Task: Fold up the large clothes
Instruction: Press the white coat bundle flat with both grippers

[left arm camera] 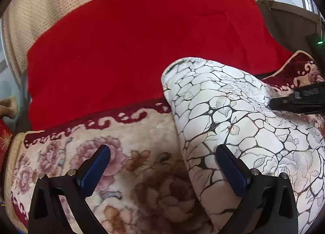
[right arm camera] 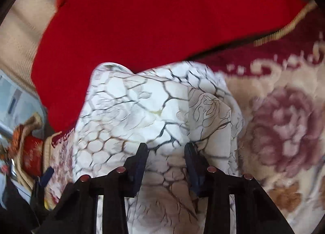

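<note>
A white garment printed with a dark cracked web pattern lies bunched on a floral blanket. My left gripper is open wide and empty, its right finger over the garment's left edge. In the right wrist view the same garment fills the middle, and my right gripper has its jaws partly apart with garment fabric between them. The frames do not show whether it grips. The right gripper's black body shows at the right edge of the left wrist view.
A large red cloth lies behind the garment, over a beige cushioned sofa back. The blanket's dark red patterned border runs along the far side. A red and gold item sits at the left edge.
</note>
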The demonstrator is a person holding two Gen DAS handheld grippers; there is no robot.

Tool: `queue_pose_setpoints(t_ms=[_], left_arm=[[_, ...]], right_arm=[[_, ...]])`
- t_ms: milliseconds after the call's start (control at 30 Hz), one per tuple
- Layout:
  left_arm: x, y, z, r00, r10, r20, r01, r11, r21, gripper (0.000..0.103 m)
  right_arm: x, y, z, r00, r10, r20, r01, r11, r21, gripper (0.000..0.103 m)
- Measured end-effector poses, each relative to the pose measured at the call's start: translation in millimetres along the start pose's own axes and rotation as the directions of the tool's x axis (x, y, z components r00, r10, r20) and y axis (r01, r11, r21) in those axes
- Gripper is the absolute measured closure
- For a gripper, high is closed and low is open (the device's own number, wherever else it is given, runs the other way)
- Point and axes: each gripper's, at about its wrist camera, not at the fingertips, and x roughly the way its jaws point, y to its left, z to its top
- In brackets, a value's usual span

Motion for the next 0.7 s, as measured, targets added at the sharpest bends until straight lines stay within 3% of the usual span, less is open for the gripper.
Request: queue_pose_setpoints(t_ms=[133, 267, 433, 533, 700], left_arm=[[-12, -2, -5, 0.999, 0.042, 0.022, -0.042, 0.999, 0.020, 0.000], [-16, 3, -9, 0.999, 0.038, 0.015, -0.038, 0.999, 0.001, 0.000], [-14, 8, -12, 1.000, 0.020, 0.004, -0.020, 0.999, -0.027, 0.000], [-15, 8, -13, 1.000, 0.029, 0.005, -0.029, 0.999, -0.027, 0.000], [-15, 10, -12, 1.000, 0.017, 0.000, -0.017, 0.999, -0.032, 0.000]], right_arm=[[-39, 11, -22, 0.999, 0.004, 0.040, -0.001, 0.998, -0.070, 0.061], [-71, 16, -39, 0.998, 0.022, 0.062, -0.013, 0.991, -0.133, 0.057], [-44, 4, -66, 0.999, -0.029, -0.042, 0.023, 0.990, -0.138, 0.053], [-43, 6, -70, 0.999, -0.038, -0.026, 0.033, 0.987, -0.155, 0.052], [-71, 9, -69, 0.997, 0.074, 0.023, -0.069, 0.983, -0.169, 0.052]])
